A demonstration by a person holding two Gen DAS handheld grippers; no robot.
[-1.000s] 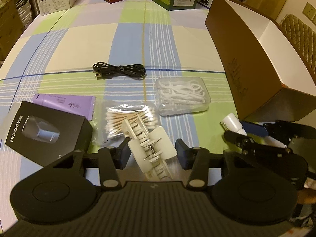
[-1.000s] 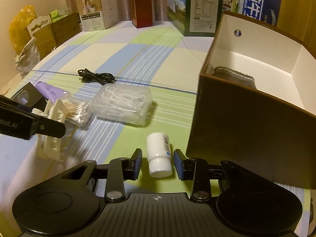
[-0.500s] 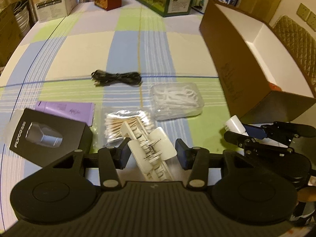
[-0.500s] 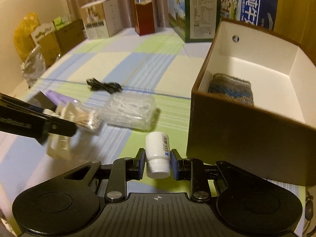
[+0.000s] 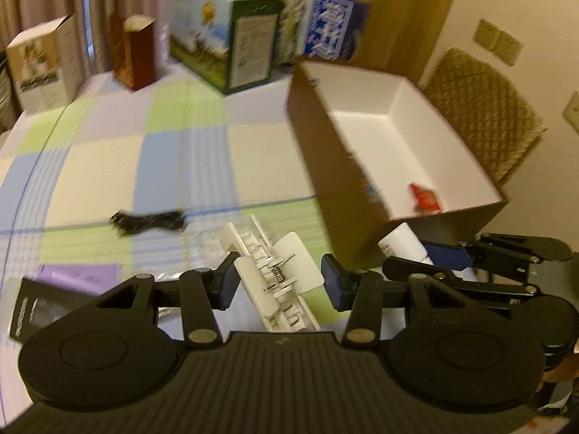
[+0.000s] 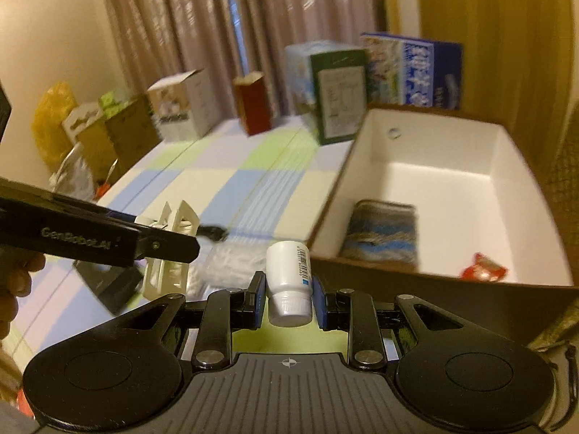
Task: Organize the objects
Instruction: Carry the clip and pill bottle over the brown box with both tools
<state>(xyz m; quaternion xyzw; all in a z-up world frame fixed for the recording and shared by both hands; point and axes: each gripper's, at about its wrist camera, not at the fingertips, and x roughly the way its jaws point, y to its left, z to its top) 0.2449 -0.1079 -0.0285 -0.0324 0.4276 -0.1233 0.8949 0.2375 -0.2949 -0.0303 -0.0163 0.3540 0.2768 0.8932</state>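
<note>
A white plastic clip rack with a small metal spring (image 5: 278,275) is held between the pads of the left gripper (image 5: 278,282), lifted above the desk with the blue, green and cream checked cloth (image 5: 202,152). A small white plastic bottle with a barcode label (image 6: 289,282) is squeezed tight in the right gripper (image 6: 287,298), with its cap toward the camera.

Only in the left wrist view are a bundled black cable (image 5: 148,220) ahead and left of the gripper, a flat purple packet (image 5: 77,276) and a black carton (image 5: 34,307) at its left seen well. The big open brown cardboard box with white inside (image 5: 391,137) is ahead on the right.

Only in the right wrist view is a folded blue and grey knitted cloth (image 6: 380,231) seen inside that box, ahead and right of the gripper. A small red packet (image 6: 483,271) lies in the box in both views.
</note>
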